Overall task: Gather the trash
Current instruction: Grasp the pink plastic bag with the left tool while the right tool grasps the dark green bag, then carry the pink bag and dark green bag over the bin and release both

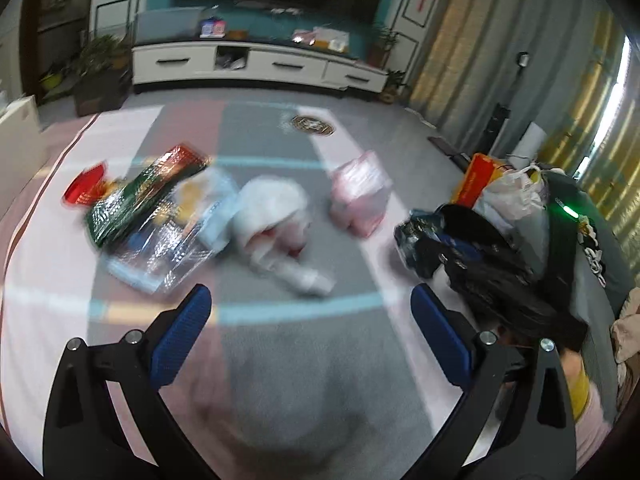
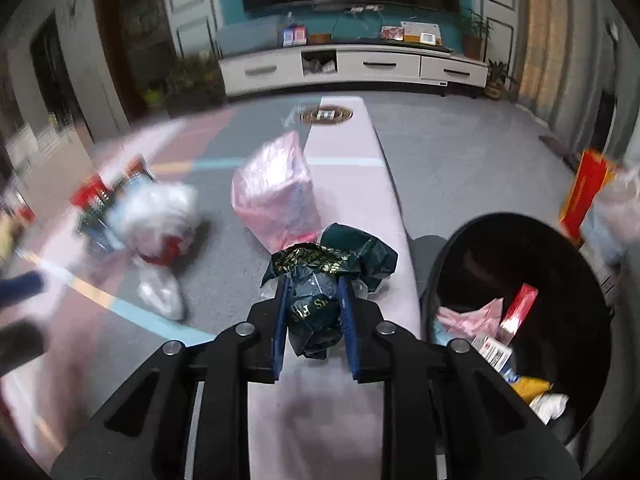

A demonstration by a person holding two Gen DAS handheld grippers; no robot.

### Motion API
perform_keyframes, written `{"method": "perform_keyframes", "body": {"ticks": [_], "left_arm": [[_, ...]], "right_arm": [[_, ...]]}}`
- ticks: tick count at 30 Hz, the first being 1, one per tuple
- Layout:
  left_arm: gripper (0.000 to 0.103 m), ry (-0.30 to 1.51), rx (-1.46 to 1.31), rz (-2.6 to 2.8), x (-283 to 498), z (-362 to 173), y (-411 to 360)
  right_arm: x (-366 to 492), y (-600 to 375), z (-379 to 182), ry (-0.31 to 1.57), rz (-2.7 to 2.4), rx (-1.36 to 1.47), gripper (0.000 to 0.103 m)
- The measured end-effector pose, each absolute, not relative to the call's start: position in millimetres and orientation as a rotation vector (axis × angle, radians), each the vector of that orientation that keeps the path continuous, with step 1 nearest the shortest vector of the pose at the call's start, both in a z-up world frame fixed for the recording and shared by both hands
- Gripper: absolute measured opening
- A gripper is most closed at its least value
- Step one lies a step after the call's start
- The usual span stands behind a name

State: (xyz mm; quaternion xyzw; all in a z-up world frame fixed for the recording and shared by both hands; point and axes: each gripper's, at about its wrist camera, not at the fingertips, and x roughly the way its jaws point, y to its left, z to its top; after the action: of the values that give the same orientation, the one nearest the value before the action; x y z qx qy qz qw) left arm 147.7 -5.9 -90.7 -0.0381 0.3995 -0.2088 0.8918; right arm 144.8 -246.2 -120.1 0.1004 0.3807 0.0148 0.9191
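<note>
Lifting the crumpled dark green bag [image 2: 320, 300] cleanly is what the step in hand calls for, and it is judged best done by keeping the squeeze firm, raising the bundle clear of the mat before it is swung across, and letting go only once it hangs wholly over the mouth of the black bin [image 2: 520, 232]. The right gripper [image 2: 314, 280] is seen narrowed onto this bag, with the blue pads pressed against its two sides and loose folds spilling out ahead of the tips toward twelve o'clock. The bin stands just beside the grip at about three o'clock in the right wrist view, and it is already partly filled with a pink bag, a red box and other scraps. A pink bag [image 2: 280, 196] is left on the mat [image 2: 344, 148] just beyond the held bundle at eleven o'clock, and a white bag [image 2: 160, 216] lies farther off at ten o'clock. The left gripper [image 1: 310, 300] is held wide with nothing between its fingers; in its blurred view the white bag is found near twelve o'clock and a heap of shiny wrappers [image 1: 148, 208] at ten o'clock.
</note>
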Motion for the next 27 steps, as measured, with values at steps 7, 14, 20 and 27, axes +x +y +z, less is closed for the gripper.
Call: {"method": "perform_keyframes", "body": {"ticks": [7, 14, 20, 27], "left_arm": [[0.099, 0.793, 0.002, -0.5, 201, -82, -70], [0.092, 0.856, 0.108, -0.534, 263, -107, -131], [0.056, 0.933, 0.138, -0.5, 284, -133, -142], [0.046, 0.94, 0.111, -0.524, 266, -131, -132]], "right_arm": [[110, -293, -104, 0.696, -0.007, 0.362, 0.025], [100, -315, -110, 0.676, -0.051, 0.409, 0.025], [92, -326, -109, 0.663, -0.064, 0.429, 0.025], [84, -328, -105, 0.646, -0.07, 0.444, 0.025]]}}
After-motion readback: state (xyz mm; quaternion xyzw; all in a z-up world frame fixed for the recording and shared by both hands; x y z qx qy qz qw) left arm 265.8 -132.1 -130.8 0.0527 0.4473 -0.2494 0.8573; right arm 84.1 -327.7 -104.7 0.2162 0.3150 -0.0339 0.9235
